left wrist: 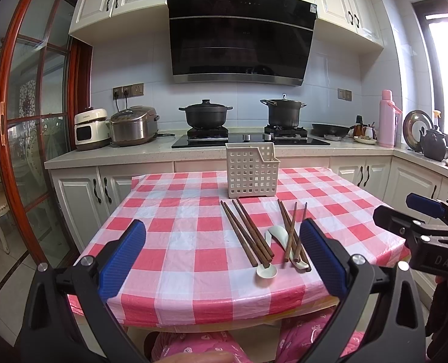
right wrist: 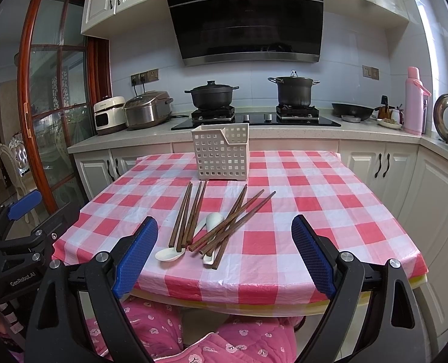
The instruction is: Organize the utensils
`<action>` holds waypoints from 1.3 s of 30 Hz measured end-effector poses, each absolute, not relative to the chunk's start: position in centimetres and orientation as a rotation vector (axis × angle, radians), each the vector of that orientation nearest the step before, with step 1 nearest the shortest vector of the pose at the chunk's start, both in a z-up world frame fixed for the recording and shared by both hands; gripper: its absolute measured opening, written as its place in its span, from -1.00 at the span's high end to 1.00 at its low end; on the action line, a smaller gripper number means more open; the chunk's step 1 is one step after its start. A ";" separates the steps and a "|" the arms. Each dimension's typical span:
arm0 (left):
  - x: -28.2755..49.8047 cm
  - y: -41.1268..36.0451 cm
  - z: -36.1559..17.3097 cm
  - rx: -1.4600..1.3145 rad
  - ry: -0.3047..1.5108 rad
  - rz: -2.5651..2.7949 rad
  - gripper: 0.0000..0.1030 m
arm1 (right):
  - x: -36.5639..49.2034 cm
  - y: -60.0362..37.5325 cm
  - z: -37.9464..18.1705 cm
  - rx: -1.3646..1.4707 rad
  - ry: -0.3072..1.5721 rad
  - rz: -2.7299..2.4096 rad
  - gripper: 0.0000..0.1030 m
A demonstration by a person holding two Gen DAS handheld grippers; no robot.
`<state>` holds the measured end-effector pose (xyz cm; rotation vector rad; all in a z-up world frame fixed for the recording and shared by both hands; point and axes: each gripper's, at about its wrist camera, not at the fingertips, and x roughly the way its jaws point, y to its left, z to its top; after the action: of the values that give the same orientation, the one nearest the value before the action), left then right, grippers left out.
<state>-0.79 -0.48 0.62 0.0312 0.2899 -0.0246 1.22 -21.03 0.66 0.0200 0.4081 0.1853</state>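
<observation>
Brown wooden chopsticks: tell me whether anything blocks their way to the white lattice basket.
Nothing visible does. The brown wooden chopsticks lie just in front of the white lattice basket, with only bare checked tablecloth between them.

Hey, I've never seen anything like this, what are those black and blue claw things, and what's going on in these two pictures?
They are two hand-held grippers, each with a camera looking along its fingers. One picture is from the left gripper, the other from the right gripper. Both are open and hold nothing. Each also shows the other gripper at its edge. On the checked tablecloth lie brown chopsticks and two pale spoons, some chopsticks crossing one spoon. Behind them stands a white basket, apparently empty. Nothing is sorted yet.
</observation>
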 end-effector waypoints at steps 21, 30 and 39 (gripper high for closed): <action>-0.8 -0.5 1.1 0.034 0.281 -0.024 -0.91 | 1.3 -21.2 0.2 0.037 0.409 0.180 -0.64; -0.5 -0.2 1.0 0.021 0.306 -0.041 -0.91 | 2.6 -22.2 -0.7 0.070 0.452 0.172 -0.64; 2.4 1.2 -0.6 -0.023 0.379 -0.004 -0.91 | 6.9 -23.1 -2.6 0.085 0.508 0.127 -0.64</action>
<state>2.37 1.22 -0.57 -0.0227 0.3788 -0.0044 6.91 -23.08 -2.56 0.0852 0.5079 0.1269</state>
